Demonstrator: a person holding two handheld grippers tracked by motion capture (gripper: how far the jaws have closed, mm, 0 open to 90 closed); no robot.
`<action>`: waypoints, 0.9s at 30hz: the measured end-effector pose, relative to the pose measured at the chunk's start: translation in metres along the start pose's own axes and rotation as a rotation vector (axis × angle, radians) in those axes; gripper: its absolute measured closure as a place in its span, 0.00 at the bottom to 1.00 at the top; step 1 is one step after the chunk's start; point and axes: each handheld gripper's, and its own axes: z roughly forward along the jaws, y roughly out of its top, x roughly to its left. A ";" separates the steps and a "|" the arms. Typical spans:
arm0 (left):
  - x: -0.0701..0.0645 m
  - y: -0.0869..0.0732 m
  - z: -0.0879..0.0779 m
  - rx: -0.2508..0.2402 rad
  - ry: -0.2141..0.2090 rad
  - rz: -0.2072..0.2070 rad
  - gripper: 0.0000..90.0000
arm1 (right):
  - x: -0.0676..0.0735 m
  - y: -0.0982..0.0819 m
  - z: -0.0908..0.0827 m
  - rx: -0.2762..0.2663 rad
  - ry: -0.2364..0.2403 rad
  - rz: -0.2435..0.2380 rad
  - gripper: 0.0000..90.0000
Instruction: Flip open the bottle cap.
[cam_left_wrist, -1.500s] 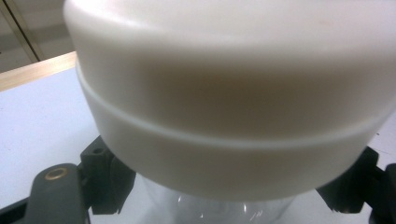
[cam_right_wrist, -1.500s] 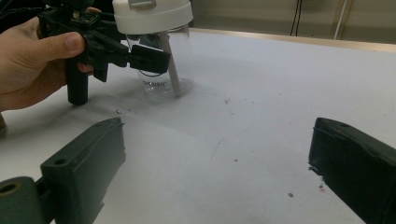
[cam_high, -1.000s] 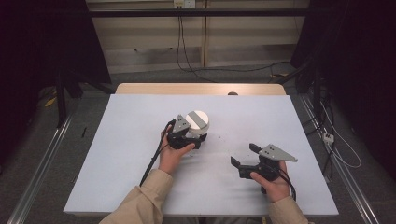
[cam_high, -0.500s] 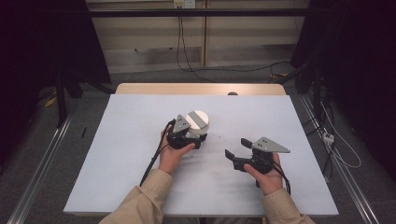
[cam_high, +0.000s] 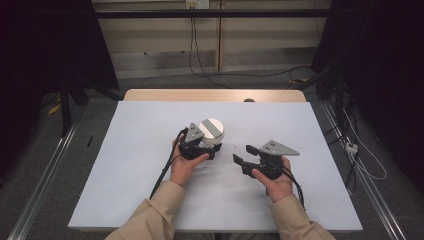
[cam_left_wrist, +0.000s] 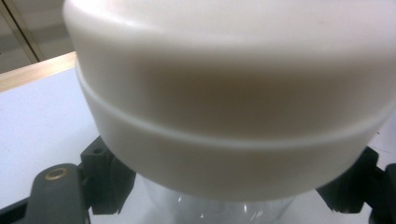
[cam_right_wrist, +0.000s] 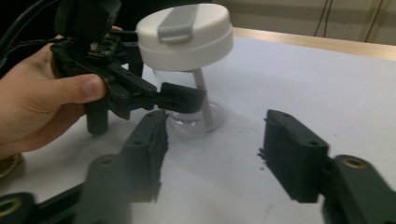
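Observation:
A clear jar with a white lid (cam_high: 211, 129) and a grey tab on top stands on the white table (cam_high: 130, 170) near the middle. My left gripper (cam_high: 212, 148) is shut on the jar's clear body just under the lid (cam_left_wrist: 233, 93); one black fingertip (cam_right_wrist: 183, 99) presses its side. My right gripper (cam_high: 243, 154) hovers to the right of the jar and points toward it. Its jaws (cam_right_wrist: 215, 135) have just been closing, stand apart and have nothing between them. The jar (cam_right_wrist: 187, 37) sits a short way ahead of them.
A wooden strip (cam_high: 215, 95) borders the table's far edge. Cables (cam_high: 165, 170) trail from both grippers toward the person. Metal rails (cam_high: 45, 175) run along the floor on both sides, and bare white tabletop lies left and right of the hands.
My right gripper has moved left toward the jar and risen slightly, with its jaws narrower than before. The left gripper and the jar have stayed put.

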 end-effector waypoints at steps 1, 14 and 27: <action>0.000 0.000 0.000 0.000 0.000 -0.002 0.21 | 0.001 0.001 0.001 0.006 0.007 0.004 0.49; 0.000 0.000 0.000 0.000 -0.001 -0.004 0.21 | 0.008 0.017 0.017 0.020 0.053 -0.008 0.82; 0.001 0.000 0.000 0.000 -0.001 0.001 0.21 | 0.012 0.025 0.029 0.036 0.079 -0.004 1.00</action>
